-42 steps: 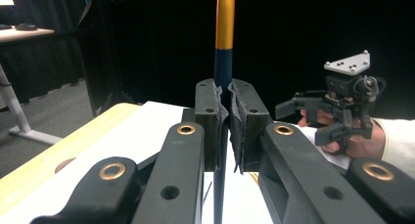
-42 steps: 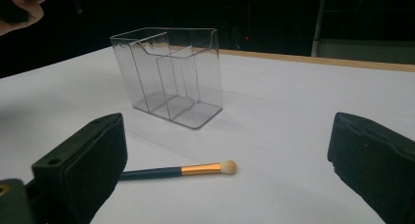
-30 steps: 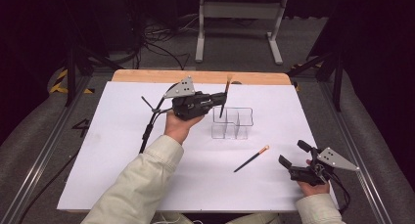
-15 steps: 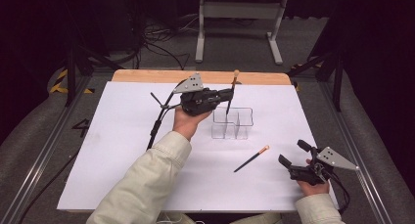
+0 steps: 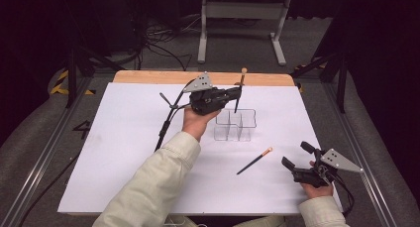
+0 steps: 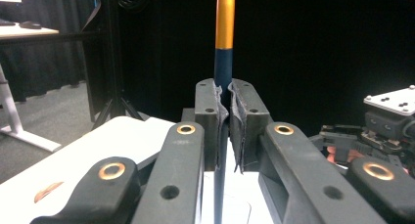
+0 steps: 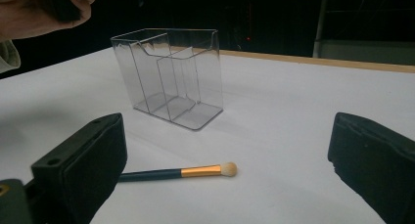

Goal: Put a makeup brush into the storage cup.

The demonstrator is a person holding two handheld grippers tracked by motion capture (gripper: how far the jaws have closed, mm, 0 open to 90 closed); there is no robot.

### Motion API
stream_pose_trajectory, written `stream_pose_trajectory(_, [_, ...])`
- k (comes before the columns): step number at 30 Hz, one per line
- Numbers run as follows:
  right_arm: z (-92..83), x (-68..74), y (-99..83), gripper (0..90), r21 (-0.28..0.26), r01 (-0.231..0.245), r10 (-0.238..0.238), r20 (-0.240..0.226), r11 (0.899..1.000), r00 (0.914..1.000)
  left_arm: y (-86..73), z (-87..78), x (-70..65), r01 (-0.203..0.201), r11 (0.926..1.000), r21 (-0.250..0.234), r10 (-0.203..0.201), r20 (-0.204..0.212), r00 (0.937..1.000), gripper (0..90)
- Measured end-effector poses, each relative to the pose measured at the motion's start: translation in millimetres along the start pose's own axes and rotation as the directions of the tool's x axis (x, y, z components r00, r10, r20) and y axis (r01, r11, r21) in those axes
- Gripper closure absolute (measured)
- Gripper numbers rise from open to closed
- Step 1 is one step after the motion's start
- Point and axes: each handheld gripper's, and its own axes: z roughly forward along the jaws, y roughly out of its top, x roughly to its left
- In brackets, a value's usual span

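The left hand-held gripper (image 5: 236, 94) pinches a makeup brush (image 5: 239, 90) by its dark handle, pads pressed flat against it, with the gold ferrule and brush head standing upright above the jaws. The brush hangs over the clear acrylic organizer (image 5: 236, 124), its lower tip at the 12 o'clock rim of the organizer, above the rear compartments.

Risk 1: the tip lands on a divider wall instead of inside a compartment. Cause: the walls are transparent and hard to read from above. The light organizer could then tip or slide on the table (image 5: 124, 138).

Risk 2: release from too high. The brush could bounce, lean out, or topple the organizer.

Risk 3: the handle slips in the pads, since the pinch sits on a thin round shaft.

The right hand-held gripper (image 5: 297, 160) rests at the table's 4 o'clock corner, jaws spread and empty. A second brush (image 5: 254, 160) lies flat between it and the organizer, well apart from both. A careless reach could roll this brush toward the table edge.
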Motion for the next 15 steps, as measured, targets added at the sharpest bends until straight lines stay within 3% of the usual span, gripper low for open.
stream_pose_trajectory(4, [0.0, 0.1, 0.0, 1.5, 0.000, 0.001, -0.001, -0.002, 1.000, 1.0000, -3.2, 2.6, 2.3, 0.025, 0.9996, -0.009, -0.025, 0.000, 0.9997, 82.7])
stream_pose_trajectory(15, [-0.1, -0.1, -0.1, 1.5, 0.000, -0.002, 0.002, -0.002, 1.000, 1.0000, -14.9, 11.3, 5.0, 0.003, 0.9998, 0.021, -0.003, -0.035, 0.9994, 82.6])
